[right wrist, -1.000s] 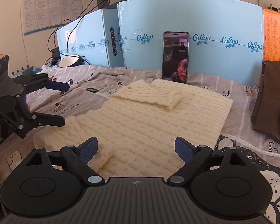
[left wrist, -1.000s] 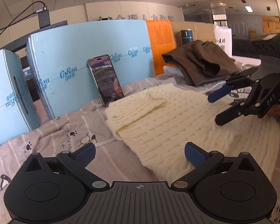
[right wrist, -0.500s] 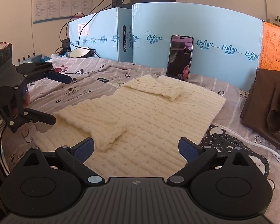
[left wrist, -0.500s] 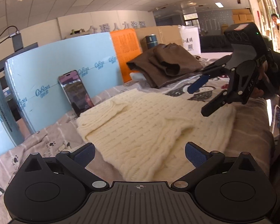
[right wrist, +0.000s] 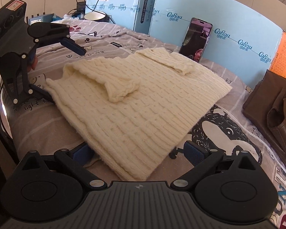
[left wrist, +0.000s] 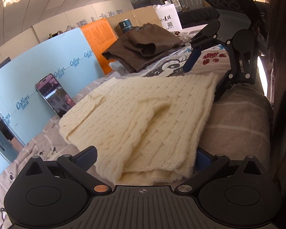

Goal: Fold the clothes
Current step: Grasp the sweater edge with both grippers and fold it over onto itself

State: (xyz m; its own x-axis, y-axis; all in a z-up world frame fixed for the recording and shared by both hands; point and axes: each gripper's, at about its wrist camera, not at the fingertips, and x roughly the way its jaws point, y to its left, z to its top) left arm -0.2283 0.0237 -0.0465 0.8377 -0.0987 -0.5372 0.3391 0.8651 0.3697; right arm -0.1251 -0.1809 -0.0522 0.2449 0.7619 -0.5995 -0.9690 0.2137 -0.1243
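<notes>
A cream cable-knit sweater [left wrist: 135,118] lies flat on the patterned grey bedsheet [left wrist: 238,118], one sleeve folded across its body [right wrist: 120,87]. My left gripper [left wrist: 145,159] is open, its fingers on either side of the sweater's near bottom corner. My right gripper [right wrist: 138,151] is open too, straddling the other bottom corner of the sweater [right wrist: 143,114]. Each gripper shows in the other's view: the right one [left wrist: 202,80] at the far hem corner, the left one [right wrist: 64,74] at the left hem corner, both with jaws spread.
A phone [right wrist: 197,40] leans on light-blue foam boards [right wrist: 228,30] behind the sweater. A folded brown garment [left wrist: 143,45] lies beside an orange board [left wrist: 99,38]. A bowl [right wrist: 94,16] and cables sit at the far left. The bed edge [left wrist: 265,103] runs near the hem.
Both grippers have dropped and moved in to the sweater's bottom hem, one at each corner. They stay open. The sweater has not moved.
</notes>
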